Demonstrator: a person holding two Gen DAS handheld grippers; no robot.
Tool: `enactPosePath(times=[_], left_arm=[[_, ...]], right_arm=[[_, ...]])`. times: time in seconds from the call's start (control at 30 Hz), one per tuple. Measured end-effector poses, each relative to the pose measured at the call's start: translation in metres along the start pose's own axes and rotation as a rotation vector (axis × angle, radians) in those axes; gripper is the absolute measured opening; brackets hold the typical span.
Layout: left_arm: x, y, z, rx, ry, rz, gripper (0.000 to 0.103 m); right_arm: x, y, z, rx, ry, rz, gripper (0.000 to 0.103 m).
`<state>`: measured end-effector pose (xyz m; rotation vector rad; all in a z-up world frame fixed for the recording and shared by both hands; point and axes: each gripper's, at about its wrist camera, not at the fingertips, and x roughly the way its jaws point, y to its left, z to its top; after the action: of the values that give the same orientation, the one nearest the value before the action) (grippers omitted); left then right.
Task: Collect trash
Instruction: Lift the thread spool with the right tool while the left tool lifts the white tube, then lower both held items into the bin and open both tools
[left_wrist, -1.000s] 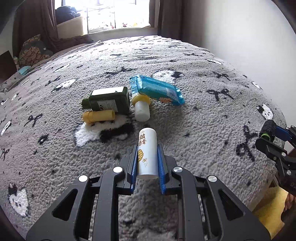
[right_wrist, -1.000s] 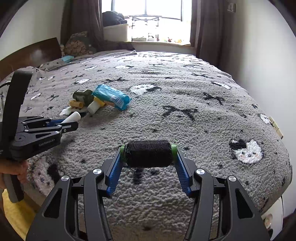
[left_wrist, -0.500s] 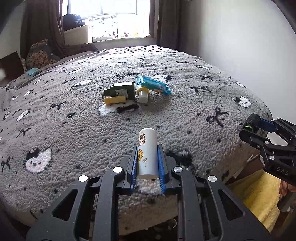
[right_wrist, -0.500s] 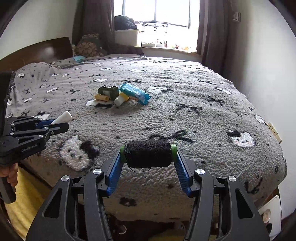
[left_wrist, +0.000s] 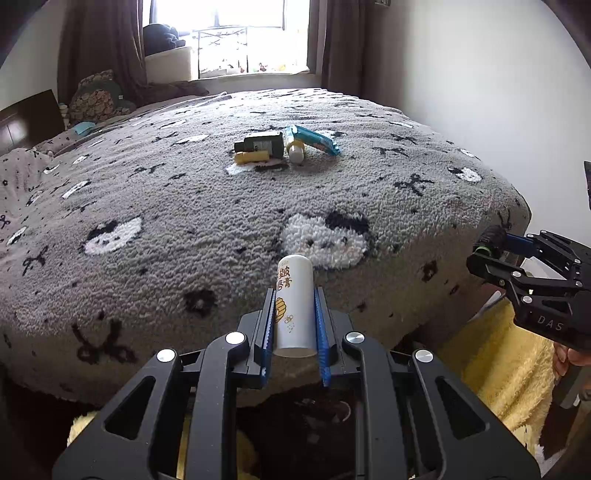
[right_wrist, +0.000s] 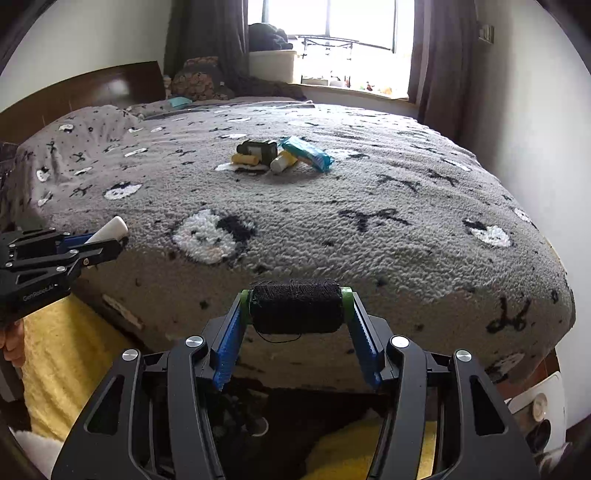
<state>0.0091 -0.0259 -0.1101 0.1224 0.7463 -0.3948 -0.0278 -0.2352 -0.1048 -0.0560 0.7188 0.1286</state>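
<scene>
My left gripper (left_wrist: 294, 295) is shut on a white lip-balm tube (left_wrist: 294, 299) with yellow print, held off the near edge of the bed. The same gripper (right_wrist: 107, 240) shows at the left of the right wrist view with the tube (right_wrist: 109, 229) poking out. My right gripper (right_wrist: 295, 295) is shut on a spool of black thread (right_wrist: 295, 305) with green ends, clamped end to end; it also appears as the gripper (left_wrist: 491, 243) at the right of the left wrist view. On the bed lie a dark green bottle (left_wrist: 263, 143), a yellow tube (left_wrist: 251, 157), a small white bottle (left_wrist: 296, 153) and a blue packet (left_wrist: 314, 138).
The grey fleece blanket (left_wrist: 184, 206) with cat and bow patterns covers the bed. A yellow rug (left_wrist: 495, 354) lies on the floor below the bed edge. A dark wooden headboard (right_wrist: 85, 92) stands at the left, a white wall (left_wrist: 480, 74) at the right, a window behind.
Both grippers have pulled back from the bed toward its near edge with their objects still held. The pile on the blanket now looks smaller and farther away. The floor shows beneath the fingers.
</scene>
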Motion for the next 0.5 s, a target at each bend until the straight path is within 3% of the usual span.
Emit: enactPosePath(times=[0.5], left_arm=[[0.056, -0.007, -0.082, -0.023, 0.241, -0.053, 0.018]], right_arm=[[0.053, 0.033, -0.054, -0.022, 0.205, 0.092, 0.055]])
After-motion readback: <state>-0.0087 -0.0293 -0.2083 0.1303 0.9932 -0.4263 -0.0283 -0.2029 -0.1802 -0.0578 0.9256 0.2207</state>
